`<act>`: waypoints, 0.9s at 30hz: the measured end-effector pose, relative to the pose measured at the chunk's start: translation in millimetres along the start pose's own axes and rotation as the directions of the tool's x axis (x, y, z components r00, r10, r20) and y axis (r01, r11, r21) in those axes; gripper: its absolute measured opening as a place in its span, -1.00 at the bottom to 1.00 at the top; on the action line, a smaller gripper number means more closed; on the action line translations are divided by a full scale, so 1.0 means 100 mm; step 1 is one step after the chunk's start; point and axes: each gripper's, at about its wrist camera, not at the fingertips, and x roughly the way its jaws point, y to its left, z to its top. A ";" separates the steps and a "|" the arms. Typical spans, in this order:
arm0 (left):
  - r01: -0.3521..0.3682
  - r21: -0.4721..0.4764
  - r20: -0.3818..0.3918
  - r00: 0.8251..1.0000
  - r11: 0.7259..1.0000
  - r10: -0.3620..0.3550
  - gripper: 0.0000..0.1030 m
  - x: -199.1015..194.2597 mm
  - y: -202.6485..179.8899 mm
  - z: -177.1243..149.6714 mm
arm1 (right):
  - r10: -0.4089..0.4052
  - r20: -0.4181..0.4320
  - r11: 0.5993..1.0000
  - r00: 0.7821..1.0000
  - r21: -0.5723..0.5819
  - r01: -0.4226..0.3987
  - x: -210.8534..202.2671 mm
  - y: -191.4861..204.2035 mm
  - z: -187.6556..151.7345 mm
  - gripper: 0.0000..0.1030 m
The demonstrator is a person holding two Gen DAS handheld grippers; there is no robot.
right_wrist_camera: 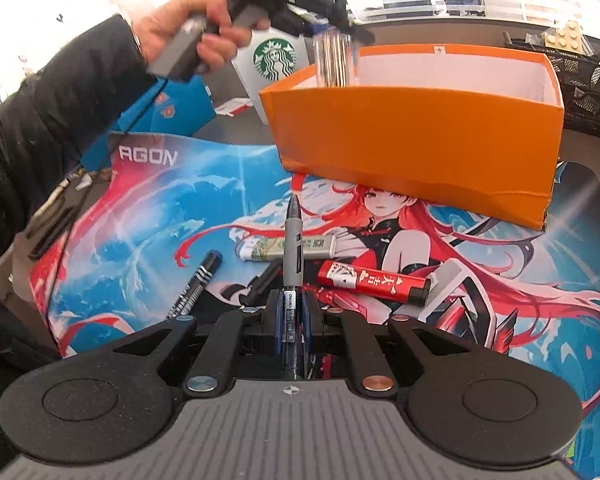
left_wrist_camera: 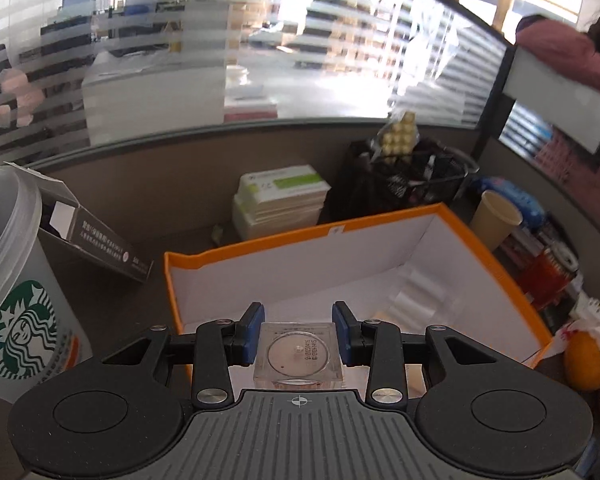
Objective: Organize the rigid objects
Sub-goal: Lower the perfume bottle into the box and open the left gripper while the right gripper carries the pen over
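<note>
My left gripper (left_wrist_camera: 298, 330) is shut on a clear square plastic case (left_wrist_camera: 298, 354) with a round disc inside, held just above the near edge of the open orange box (left_wrist_camera: 496, 264). From the right wrist view the same clear case (right_wrist_camera: 334, 60) hangs over the orange box (right_wrist_camera: 416, 136) at its left rim, under the left gripper (right_wrist_camera: 342, 26) in a person's hand (right_wrist_camera: 188, 28). My right gripper (right_wrist_camera: 292, 308) is shut on a grey and blue pen (right_wrist_camera: 291, 256) that points forward above the printed mat (right_wrist_camera: 148, 224).
On the mat lie a red lighter (right_wrist_camera: 374, 283), a green-printed lighter (right_wrist_camera: 286, 247), a black marker (right_wrist_camera: 198, 284) and a small black clip. A Starbucks cup (left_wrist_camera: 18, 292) stands left of the box; stacked boxes (left_wrist_camera: 280, 200), a wire basket (left_wrist_camera: 416, 180) and a paper cup (left_wrist_camera: 494, 218) stand behind.
</note>
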 end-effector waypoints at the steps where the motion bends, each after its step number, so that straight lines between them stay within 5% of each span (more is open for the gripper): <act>1: -0.011 0.004 -0.017 1.000 1.000 0.011 -0.33 0.05 0.00 -0.01 | 0.011 0.005 1.000 1.000 0.010 -0.011 -0.02 -0.02 0.01 -0.82; 10: -0.051 -0.008 0.007 0.999 0.999 0.051 -0.32 0.26 -0.02 0.09 | 0.035 0.085 0.998 0.996 0.057 -0.040 -0.23 -0.16 0.16 -0.82; 19: -0.172 -0.037 0.020 0.985 0.984 0.172 -0.28 0.50 -0.07 0.03 | -0.004 0.189 1.000 0.982 0.022 -0.001 -0.44 -0.27 0.64 -0.82; 23: -0.230 -0.037 0.057 0.971 0.972 0.232 0.41 0.42 -0.10 0.03 | 0.005 0.219 0.999 0.976 0.051 -0.017 -0.44 -0.41 0.87 -0.82; 27: -0.254 -0.005 0.128 0.959 0.967 0.252 0.59 0.19 -0.16 -0.06 | 0.011 0.235 0.997 0.972 0.077 -0.030 -0.42 -0.56 1.17 -0.82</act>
